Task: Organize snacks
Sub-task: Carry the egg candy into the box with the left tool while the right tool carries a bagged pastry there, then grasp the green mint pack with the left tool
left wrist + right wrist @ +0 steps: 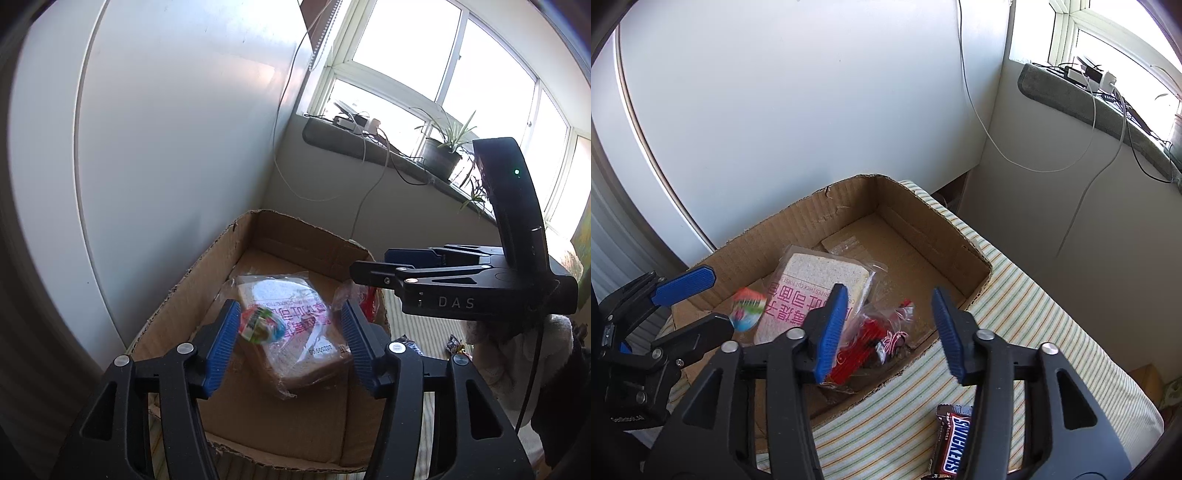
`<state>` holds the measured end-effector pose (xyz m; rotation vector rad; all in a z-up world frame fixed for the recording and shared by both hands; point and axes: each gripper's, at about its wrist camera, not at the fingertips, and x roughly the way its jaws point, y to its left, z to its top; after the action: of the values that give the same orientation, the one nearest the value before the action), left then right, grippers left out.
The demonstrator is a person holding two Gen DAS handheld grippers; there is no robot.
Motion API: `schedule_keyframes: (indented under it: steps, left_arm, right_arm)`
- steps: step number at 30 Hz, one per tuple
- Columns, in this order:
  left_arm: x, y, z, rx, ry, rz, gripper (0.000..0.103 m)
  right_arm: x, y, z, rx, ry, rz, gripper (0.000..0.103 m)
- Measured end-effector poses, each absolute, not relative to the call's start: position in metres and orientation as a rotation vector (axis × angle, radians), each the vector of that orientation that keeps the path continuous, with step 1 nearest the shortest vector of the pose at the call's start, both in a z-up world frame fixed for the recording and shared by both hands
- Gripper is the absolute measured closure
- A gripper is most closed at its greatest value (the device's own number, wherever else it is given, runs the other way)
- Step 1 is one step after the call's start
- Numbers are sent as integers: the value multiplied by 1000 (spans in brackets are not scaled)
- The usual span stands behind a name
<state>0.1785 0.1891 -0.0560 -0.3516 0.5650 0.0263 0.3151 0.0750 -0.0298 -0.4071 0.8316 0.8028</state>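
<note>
Left claw (290, 345) stands released over the cardboard box (177, 295), blue pads apart. A small colourful sweet (263, 325), blurred, sits in the gap near the left pad; neither pad visibly presses on it. In the right wrist view the same sweet appears just off the left claw's fingertips, above the box's near-left corner, with no support under it that can be made out.

Right claw (888, 334) is likewise released, pads apart with nothing pinched between them. It is poised above the box's near-right corner. Directly below its gap lies a red-wrapped snack in clear film (866, 347), resting on the box floor against the near wall.

A wrapped slab of sliced bread (820, 291), with pink lettering on its film, lies flat on the box floor, left of the red snack and close beside it.

The box stands on a striped cloth (1015, 295) next to a white wall. A Snickers bar (955, 446) lies on the cloth outside the box, near the right claw's right finger.

Window sill with a potted plant (441, 157) and cables is behind.
</note>
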Motion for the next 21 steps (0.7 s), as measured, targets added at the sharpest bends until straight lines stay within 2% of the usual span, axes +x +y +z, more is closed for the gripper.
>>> schedule_keyframes:
  steps: [5,8,21]
  left_arm:
    - [179,188,-56,-350,567,23,47]
    - [179,186,-55,-346,566,17,47]
    - [183,157,-46,-301,554,-41,47]
  right_arm:
    - [316,70,-26,-389,821,793,35]
    - [315,68,-25,-389,815,789,27]
    - [312,39,-11,-358,799,772,27]
